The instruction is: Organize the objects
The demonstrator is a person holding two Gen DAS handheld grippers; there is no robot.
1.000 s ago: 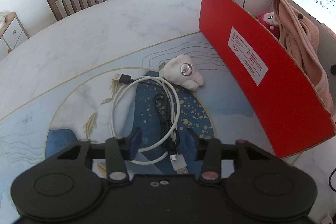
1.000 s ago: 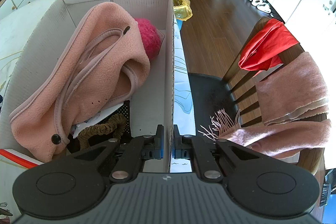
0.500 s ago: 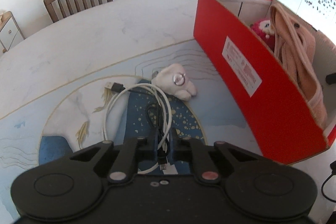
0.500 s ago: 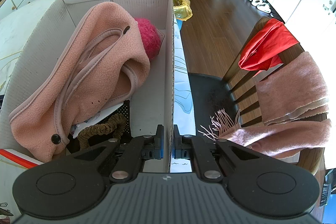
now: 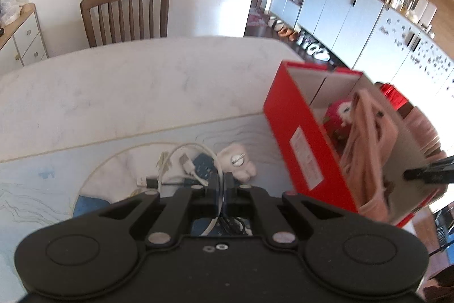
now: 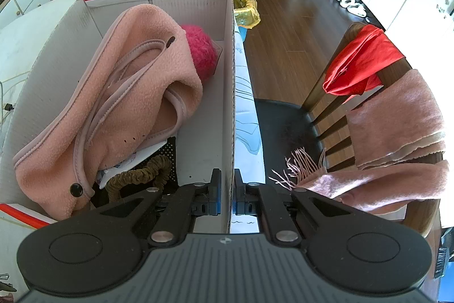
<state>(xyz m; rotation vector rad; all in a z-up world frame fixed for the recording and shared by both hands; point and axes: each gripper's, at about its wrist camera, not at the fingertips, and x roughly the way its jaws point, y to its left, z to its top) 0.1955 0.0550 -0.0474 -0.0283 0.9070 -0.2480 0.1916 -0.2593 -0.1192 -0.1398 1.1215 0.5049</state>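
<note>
My left gripper (image 5: 220,183) clenches the cables (image 5: 195,161) above the table (image 5: 113,98); my right gripper (image 6: 226,195) pinches the box (image 6: 231,104) wall. Next, I judge, carry them over its rim and release.

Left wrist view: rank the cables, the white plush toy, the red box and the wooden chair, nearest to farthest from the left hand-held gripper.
1. Cables, pinched in the left hand-held gripper.
2. White plush toy, just beyond, slightly right.
3. Red box, right.
4. Wooden chair, across the table.
</note>
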